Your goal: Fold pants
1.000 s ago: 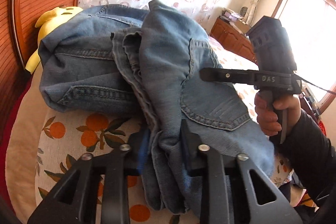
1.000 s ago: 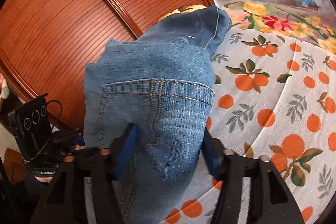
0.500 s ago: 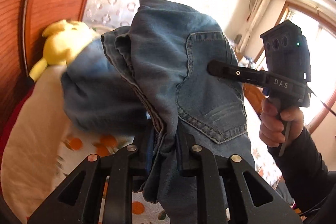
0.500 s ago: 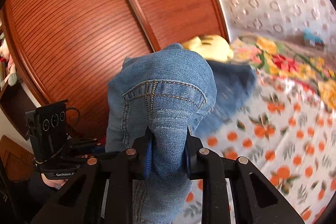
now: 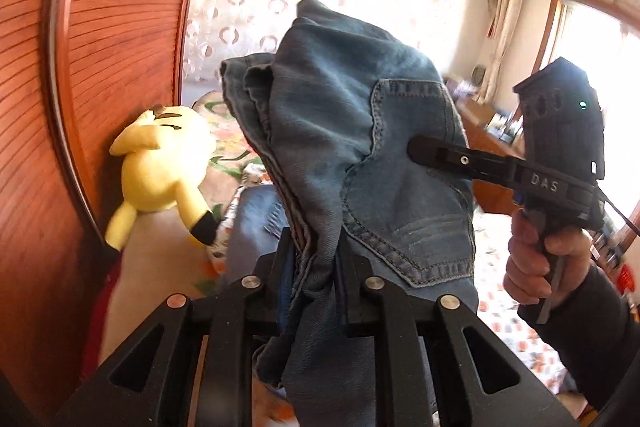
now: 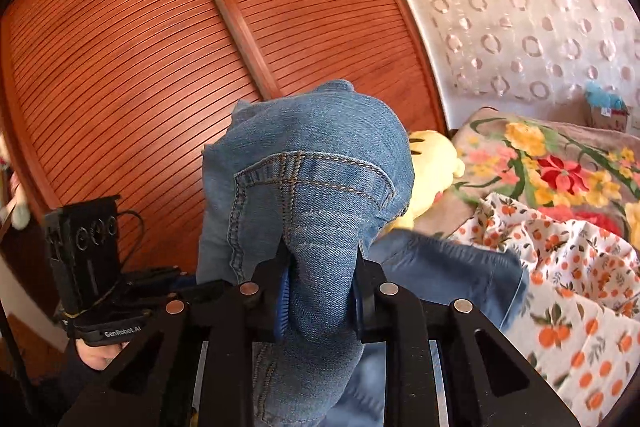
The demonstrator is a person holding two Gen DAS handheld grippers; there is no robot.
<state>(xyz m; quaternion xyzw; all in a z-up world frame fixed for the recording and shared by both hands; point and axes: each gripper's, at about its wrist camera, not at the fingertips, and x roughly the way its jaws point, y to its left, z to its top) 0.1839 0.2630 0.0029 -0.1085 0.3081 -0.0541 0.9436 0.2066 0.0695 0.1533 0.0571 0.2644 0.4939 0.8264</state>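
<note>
Wardrobe doors [image 6: 140, 67] close on the left; plush toy [image 5: 160, 167] perhaps blocks ahead

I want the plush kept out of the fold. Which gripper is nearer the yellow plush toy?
Left, probably. The left gripper has the yellow plush toy close beside it; from the right gripper, the toy peeks out beyond the lifted jeans.

Left wrist cam close behind its fingers, facing across bed [image 5: 496, 303] twd window, right wrist cam close behind its fingers, facing wooden wardrobe [image 6: 140, 67], both share jeans [image 5: 360, 147], yellow plush [image 5: 160, 163], each other's gripper.
</note>
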